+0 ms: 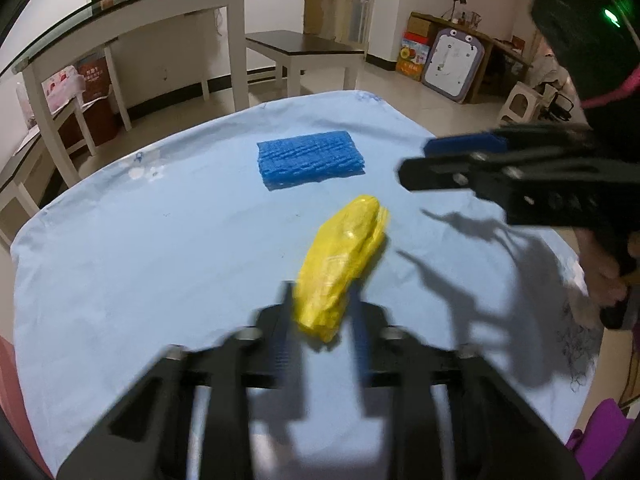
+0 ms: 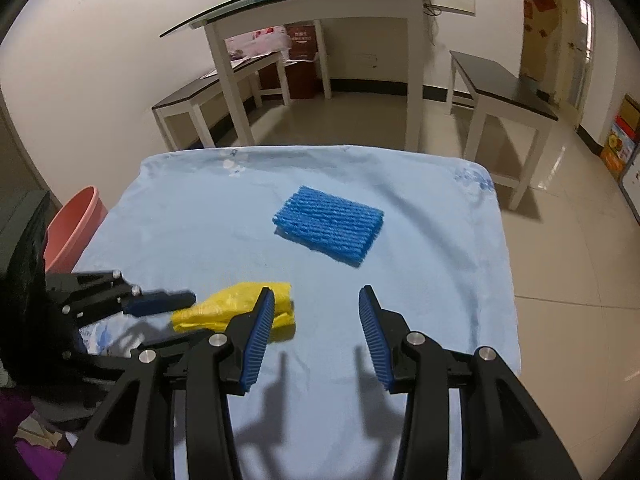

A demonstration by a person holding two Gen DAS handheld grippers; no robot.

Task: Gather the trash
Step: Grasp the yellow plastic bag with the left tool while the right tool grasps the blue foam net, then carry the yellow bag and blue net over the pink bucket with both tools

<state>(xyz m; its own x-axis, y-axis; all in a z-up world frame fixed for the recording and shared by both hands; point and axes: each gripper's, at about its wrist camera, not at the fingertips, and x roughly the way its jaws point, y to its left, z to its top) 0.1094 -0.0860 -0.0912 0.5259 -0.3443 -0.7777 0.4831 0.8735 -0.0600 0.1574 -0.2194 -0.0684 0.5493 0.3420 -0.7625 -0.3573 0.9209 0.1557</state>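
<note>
Two grippers: the left gripper [image 1: 322, 312], jaws parted, straddles the near end of the yellow bag [image 1: 346, 258]; the right gripper [image 2: 316, 320] hovers wide open beside it.

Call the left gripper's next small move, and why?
Probably close the left gripper on the yellow plastic bag. Its near end already sits between the open fingers on the light blue cloth, though blur hides any contact. The right gripper hangs open over bare cloth; the blue foam net lies farther off.
</note>
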